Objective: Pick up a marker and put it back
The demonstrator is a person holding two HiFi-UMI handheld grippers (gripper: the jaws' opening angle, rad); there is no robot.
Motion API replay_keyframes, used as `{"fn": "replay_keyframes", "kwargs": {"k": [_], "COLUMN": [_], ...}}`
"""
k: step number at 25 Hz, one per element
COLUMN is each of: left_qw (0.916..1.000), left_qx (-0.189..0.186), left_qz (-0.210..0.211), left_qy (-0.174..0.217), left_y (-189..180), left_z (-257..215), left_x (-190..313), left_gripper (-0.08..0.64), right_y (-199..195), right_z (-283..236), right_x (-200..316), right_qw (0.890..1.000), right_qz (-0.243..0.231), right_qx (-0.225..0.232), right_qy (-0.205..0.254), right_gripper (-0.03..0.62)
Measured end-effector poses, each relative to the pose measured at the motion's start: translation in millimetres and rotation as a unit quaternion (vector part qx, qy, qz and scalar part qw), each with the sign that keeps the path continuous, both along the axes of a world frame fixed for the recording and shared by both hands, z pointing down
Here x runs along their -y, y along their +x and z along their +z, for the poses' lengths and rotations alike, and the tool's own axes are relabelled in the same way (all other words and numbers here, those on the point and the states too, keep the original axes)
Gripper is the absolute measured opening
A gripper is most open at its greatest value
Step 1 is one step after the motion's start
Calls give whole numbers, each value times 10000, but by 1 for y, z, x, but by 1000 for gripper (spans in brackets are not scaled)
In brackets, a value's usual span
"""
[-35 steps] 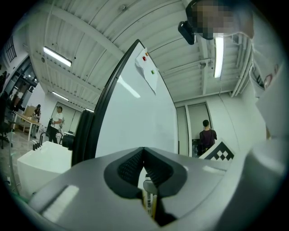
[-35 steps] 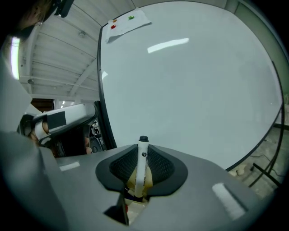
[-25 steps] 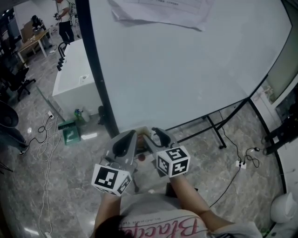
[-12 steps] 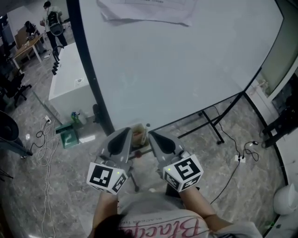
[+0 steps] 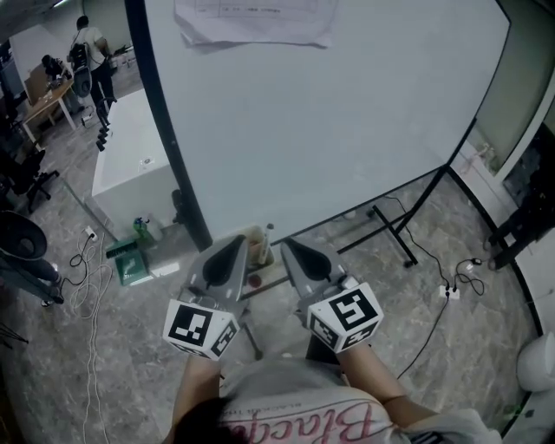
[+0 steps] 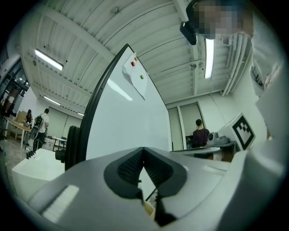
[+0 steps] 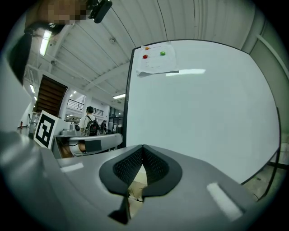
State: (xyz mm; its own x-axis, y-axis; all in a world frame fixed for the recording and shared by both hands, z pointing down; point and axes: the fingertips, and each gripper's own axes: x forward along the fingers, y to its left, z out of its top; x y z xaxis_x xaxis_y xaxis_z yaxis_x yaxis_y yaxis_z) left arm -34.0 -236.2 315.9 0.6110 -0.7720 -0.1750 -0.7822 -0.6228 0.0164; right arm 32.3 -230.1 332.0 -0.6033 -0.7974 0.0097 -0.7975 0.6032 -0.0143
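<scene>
Marker point(image 5: 267, 234) is judged to be the slim stick seen upright in a beige holder point(image 5: 256, 250) at the foot of the whiteboard point(image 5: 329, 113). It is just ahead of both gripper tips and gripped by neither.

On the right gripper point(image 7: 142, 155), the jaws were spread wide near that holder a second ago. Now they are pressed together with nothing between them, and the gripper has been lifted clear. The left gripper point(image 6: 143, 155) is likewise closed and empty, held just beside it.

From this the marker appears to have been put back, and the task looks done or nearly so.

Counted:
- one marker
- one holder
- two grippers
- one whiteboard
- one sheet point(image 5: 256, 19) pinned up
- three small magnets point(image 7: 145, 57)
</scene>
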Motion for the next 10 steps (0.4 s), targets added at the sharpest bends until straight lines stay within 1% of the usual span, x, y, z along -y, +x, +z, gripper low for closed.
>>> {"fn": "replay_keyframes", "kwargs": {"k": [5, 10], "left_qw": [10000, 10000], "left_qx": [24, 51], "left_qz": [3, -1], "left_qy": [1, -33], "left_y": [1, 0], "left_z": [0, 2], "left_x": [-4, -6], "left_gripper": [-2, 0], "right_y": [1, -2], "right_z": [-2, 2], "right_x": [-2, -4], "right_qw": [10000, 9998], "right_qz": [9, 51], "right_qx": [14, -206], "right_qy": [13, 49], "right_gripper": [2, 2]}}
